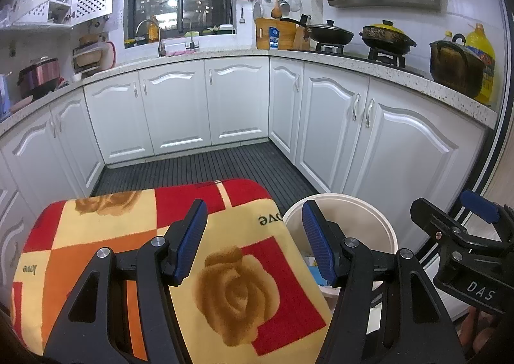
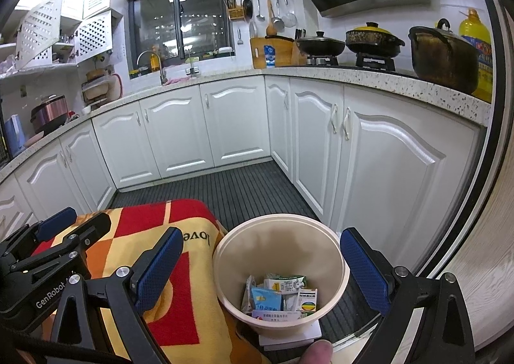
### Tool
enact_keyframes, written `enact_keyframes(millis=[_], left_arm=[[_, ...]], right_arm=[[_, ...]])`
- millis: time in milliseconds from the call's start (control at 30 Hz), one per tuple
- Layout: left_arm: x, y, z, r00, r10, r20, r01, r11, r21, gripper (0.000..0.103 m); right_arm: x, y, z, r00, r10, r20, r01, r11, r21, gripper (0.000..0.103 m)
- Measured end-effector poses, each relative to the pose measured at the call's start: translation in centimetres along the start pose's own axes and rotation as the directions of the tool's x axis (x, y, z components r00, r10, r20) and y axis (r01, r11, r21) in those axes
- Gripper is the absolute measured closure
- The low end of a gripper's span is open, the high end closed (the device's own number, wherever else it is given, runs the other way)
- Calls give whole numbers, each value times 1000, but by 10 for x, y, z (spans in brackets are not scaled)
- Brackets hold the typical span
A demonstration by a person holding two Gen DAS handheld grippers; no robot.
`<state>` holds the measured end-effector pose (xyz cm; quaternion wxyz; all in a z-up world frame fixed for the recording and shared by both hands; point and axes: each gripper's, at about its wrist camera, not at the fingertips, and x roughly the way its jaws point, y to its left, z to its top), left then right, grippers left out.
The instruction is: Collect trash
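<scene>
Trash (image 2: 282,298): a heap of small cartons, boxes and packets, white, blue, green and yellow, lying at the bottom of the bin; printed text too small to read.
Bin (image 2: 225,271): round, cream plastic, open top, standing on the dark ribbed floor mat (image 2: 244,194) just beside the cloth; a white flat thing shows under its base. In the left wrist view only its rim (image 1: 385,222) and part of the inside show.
Cloth (image 1: 244,267): red, orange and cream squares with brown roses and the word "love", draped over a raised surface left of the bin, nothing lying on it.
Cabinets (image 2: 237,120): white doors in a U shape around the mat, speckled counter above.
Left gripper (image 1: 253,242): jaws wide apart, holding nothing; left pad over the cloth, right pad over the bin's rim; held level, pointing toward the cabinets.
Right gripper (image 2: 260,267): jaws wide apart, holding nothing; the 2 blue pads stand on either side of the bin, above it, not touching it.
Thumb tip (image 2: 316,351): shows at the bottom edge of the right wrist view.
</scene>
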<state>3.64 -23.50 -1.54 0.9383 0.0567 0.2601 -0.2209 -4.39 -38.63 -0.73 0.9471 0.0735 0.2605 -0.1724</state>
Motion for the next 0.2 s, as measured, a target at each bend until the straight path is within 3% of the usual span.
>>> enact_keyframes(millis=[200], left_arm=[[6,3,-3,1000,-11,-14,11,1000,-5,43]], right_arm=[[6,1,-1,1000,-2,-14,1,1000,-5,6]])
